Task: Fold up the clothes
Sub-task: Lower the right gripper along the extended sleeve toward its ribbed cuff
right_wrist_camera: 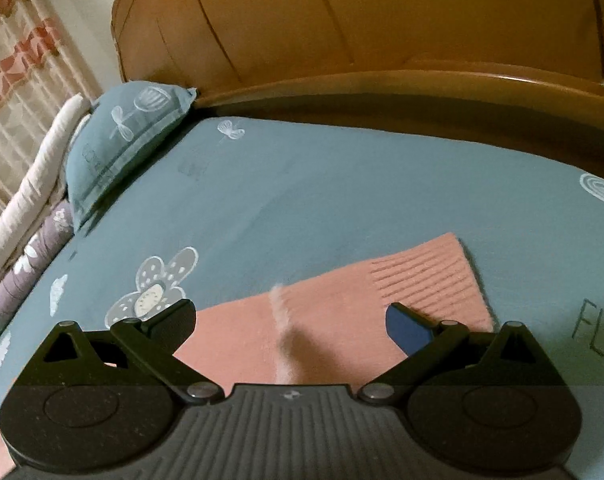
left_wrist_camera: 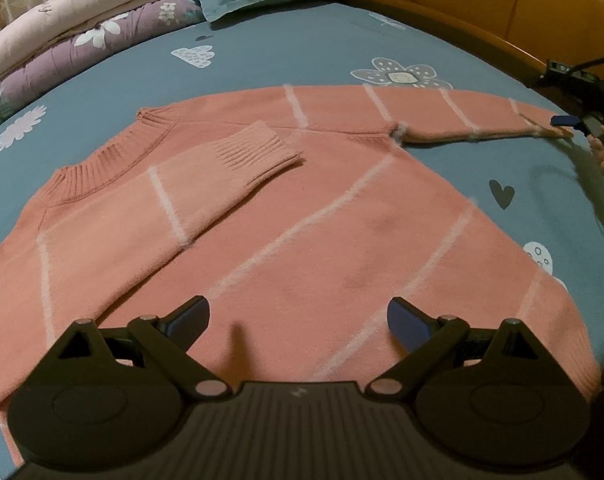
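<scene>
quilts (left_wrist_camera: 62, 52): rolled up along the bed's left edge
sweater (left_wrist_camera: 302, 220): pink, flat on the blue bed sheet (left_wrist_camera: 302, 48), one sleeve folded over the chest
left gripper (left_wrist_camera: 298, 320): fingers released, hovering over the hem
right gripper (right_wrist_camera: 290, 320): fingers spread, empty, over the outstretched sleeve (right_wrist_camera: 381, 292)

sweater (left_wrist_camera: 309, 216): soft knit cloth, fuzzy matt nap, ribbed at its collar and cuffs
bed sheet (left_wrist_camera: 302, 52): smooth matt printed cloth under the sweater
headboard (right_wrist_camera: 381, 40): wood, smooth with a slight gloss, beyond the sweater
quilt (left_wrist_camera: 62, 52): puffy printed cloth, matt, left of the sweater
left hand-held gripper (left_wrist_camera: 298, 322): matt black plastic, ridged body, dull metal pivot pins
right hand-held gripper (right_wrist_camera: 290, 322): the same matt plastic
</scene>
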Tool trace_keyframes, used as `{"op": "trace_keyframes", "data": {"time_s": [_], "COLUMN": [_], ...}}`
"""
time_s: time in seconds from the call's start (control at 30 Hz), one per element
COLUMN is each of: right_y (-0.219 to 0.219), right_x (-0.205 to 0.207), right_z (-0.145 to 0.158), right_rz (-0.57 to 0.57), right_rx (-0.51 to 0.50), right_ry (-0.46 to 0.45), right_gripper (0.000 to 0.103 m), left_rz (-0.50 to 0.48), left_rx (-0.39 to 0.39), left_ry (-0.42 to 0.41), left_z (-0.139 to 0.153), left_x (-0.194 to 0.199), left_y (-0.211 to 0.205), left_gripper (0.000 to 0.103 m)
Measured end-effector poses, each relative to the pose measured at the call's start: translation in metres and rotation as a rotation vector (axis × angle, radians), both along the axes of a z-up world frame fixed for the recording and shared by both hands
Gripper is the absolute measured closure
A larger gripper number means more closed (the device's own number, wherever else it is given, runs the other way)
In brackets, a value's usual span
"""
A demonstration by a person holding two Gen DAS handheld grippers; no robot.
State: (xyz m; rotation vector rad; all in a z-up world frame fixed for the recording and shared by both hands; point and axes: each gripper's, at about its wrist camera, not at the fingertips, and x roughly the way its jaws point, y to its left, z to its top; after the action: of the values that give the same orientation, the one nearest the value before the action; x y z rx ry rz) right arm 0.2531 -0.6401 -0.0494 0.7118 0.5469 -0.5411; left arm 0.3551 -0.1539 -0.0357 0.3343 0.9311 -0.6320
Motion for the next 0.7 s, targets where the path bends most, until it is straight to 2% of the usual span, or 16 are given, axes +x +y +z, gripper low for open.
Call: {"op": "trace_keyframes", "data": {"time_s": [0.17,0.3,0.47,0.7], "right_y": [0.018,0.035,0.043,0.036], "right_x": [-0.028,-0.046,-0.038,-0.029], "right_z": [0.003,-0.012,-0.033,-0.04], "right_rz": [0.016,0.025,0.033,0.028], "right_rx": [0.041,0.098,0.136,0.088], "right_ry": [-0.115,-0.201,-0.176,-0.219], "right_gripper": [0.0,0.0,0.0,0.0], "left_rz": [0.012,0.012,0.016,0.041], "left_rx": [-0.008,-0.008,-0.006,0.01], "left_ry": [0.001,0.012,0.007,0.008], "left_z": [-0.001,-0.006,-0.008,-0.011], "left_x": [-0.002,-0.002,-0.001,0.001], "left_y": [0.001,0.0,-0.003,-0.006], "left_gripper": [0.007,0.007,0.007,0.007]}}
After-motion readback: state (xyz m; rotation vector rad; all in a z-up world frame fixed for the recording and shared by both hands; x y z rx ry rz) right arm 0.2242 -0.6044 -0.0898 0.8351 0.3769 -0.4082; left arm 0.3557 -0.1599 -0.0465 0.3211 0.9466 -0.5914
